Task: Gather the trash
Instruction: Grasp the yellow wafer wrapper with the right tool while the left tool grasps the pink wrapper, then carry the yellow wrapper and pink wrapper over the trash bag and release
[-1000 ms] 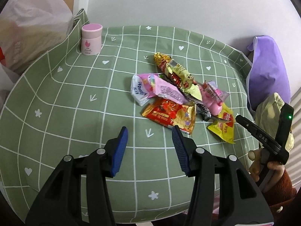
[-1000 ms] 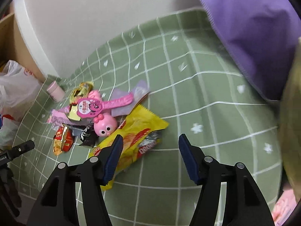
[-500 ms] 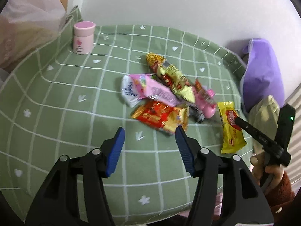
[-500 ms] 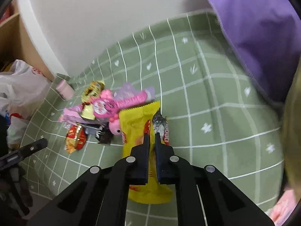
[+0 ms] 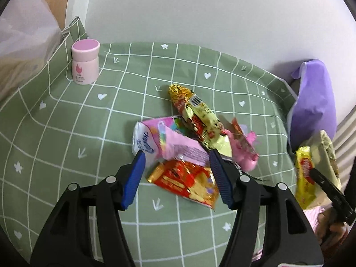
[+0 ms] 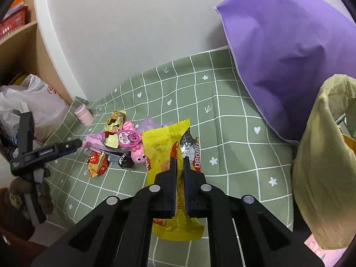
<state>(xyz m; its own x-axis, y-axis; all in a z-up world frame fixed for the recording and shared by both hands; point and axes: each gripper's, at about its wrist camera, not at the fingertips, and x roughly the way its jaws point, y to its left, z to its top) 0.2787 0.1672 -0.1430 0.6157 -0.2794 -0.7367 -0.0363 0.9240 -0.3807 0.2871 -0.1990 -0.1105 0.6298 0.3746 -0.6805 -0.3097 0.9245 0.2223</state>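
Several wrappers lie piled on the green checked tablecloth [image 5: 66,133]: a pink one [image 5: 169,142], a red one [image 5: 184,182], a gold one [image 5: 195,111] and a pink toy [image 5: 244,153]. My left gripper [image 5: 176,155] is open just above the near side of the pile, its blue pads either side of the pink and red wrappers and touching neither. My right gripper [image 6: 179,159] is shut on a yellow snack wrapper [image 6: 160,142], held clear of the cloth. The left wrist view shows that yellow wrapper [image 5: 303,178] at the far right, beside a pale yellow trash bag [image 5: 327,155].
The pale yellow trash bag [image 6: 322,166] hangs off the table's right edge, below a purple cloth [image 6: 278,55]. A pink jar [image 5: 85,62] stands at the back left corner. A white plastic bag [image 6: 33,102] and a wooden shelf are past the left edge.
My right gripper closed on the yellow wrapper and lifted it away from the pile. My left gripper moved forward up to the pile with its jaws a little wider.
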